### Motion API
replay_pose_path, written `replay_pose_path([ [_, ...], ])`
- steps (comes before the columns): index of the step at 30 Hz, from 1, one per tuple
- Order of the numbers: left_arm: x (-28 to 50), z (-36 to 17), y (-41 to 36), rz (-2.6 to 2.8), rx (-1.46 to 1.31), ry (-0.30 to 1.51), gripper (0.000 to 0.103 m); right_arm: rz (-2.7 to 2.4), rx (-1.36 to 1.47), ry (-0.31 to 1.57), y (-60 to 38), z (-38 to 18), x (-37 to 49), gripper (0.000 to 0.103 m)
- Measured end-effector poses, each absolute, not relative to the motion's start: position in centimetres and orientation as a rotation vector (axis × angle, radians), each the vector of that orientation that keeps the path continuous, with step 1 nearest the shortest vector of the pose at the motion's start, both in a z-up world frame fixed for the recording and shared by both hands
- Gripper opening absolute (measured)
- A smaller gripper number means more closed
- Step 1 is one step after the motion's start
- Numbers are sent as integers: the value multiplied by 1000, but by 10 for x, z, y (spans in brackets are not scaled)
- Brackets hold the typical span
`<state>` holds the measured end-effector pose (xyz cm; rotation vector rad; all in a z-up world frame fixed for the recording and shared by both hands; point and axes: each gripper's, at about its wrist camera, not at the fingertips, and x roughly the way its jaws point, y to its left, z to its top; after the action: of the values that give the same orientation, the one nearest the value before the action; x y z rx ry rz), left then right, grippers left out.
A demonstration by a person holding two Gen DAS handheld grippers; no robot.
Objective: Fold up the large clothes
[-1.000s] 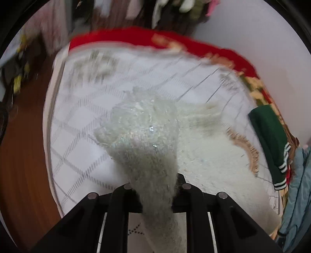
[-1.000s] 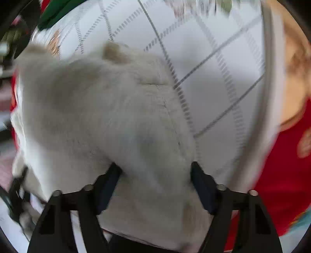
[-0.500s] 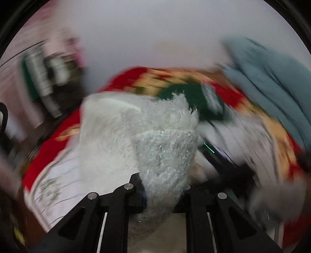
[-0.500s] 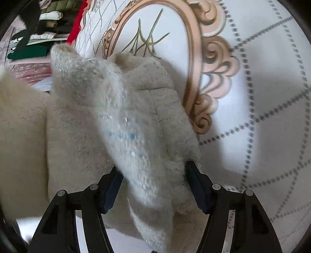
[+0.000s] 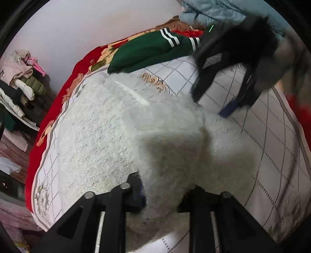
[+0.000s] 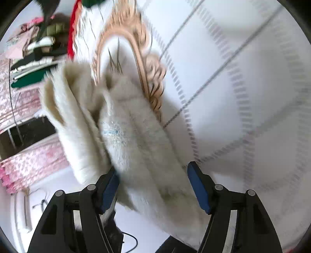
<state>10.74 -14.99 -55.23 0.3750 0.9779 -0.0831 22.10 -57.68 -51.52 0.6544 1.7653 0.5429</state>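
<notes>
A fluffy white garment (image 5: pixel 116 132) lies spread on the white checked bedspread (image 5: pixel 272 148). My left gripper (image 5: pixel 163 186) is shut on a thick fold of it near the bottom of the left wrist view. My right gripper (image 6: pixel 153 183) stands open, and a folded edge of the same white garment (image 6: pixel 132 132) lies loose between its blue pads (image 6: pixel 198 186). In the left wrist view the right gripper (image 5: pixel 211 105) shows at the upper right, open, its tips at the garment's far edge.
A dark green garment with white stripes (image 5: pixel 151 50) lies at the far side of the bed. A light blue jacket (image 5: pixel 217 9) lies at the top right. The red floral blanket edge (image 5: pixel 81 68) runs along the left. Piled clothes (image 5: pixel 21 77) stand left of the bed.
My right gripper has opened and let go of the garment. My left gripper swung around with its fold and laid the garment over the bed.
</notes>
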Motion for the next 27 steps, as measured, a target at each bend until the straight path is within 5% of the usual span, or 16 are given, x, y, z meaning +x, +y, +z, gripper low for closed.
replay_pose_path([
  [1,106,-548,-150,-89,367,989,36,520,661,1736,-589,-500,219,71],
  [3,101,-540,-150,-104,331,986,72,488,656,1688,-613,-468,218,71],
  [5,95,-530,-150,-108,284,983,94,496,665,1663,-631,-441,222,71],
  [9,83,-511,-137,-25,171,998,94,607,712,1652,-595,-418,207,71],
  [15,68,-495,-90,199,-32,1040,94,675,520,1802,-465,-470,195,77],
  [16,66,-494,-80,254,-70,1054,94,664,513,1838,-451,-481,194,70],
  [17,66,-496,-71,314,-88,1076,94,681,529,1846,-445,-487,193,35],
  [18,67,-500,-63,377,-97,1106,94,700,533,1825,-441,-483,189,27],
  [27,64,-535,-21,485,-377,1189,97,716,607,1661,-472,-421,144,21],
])
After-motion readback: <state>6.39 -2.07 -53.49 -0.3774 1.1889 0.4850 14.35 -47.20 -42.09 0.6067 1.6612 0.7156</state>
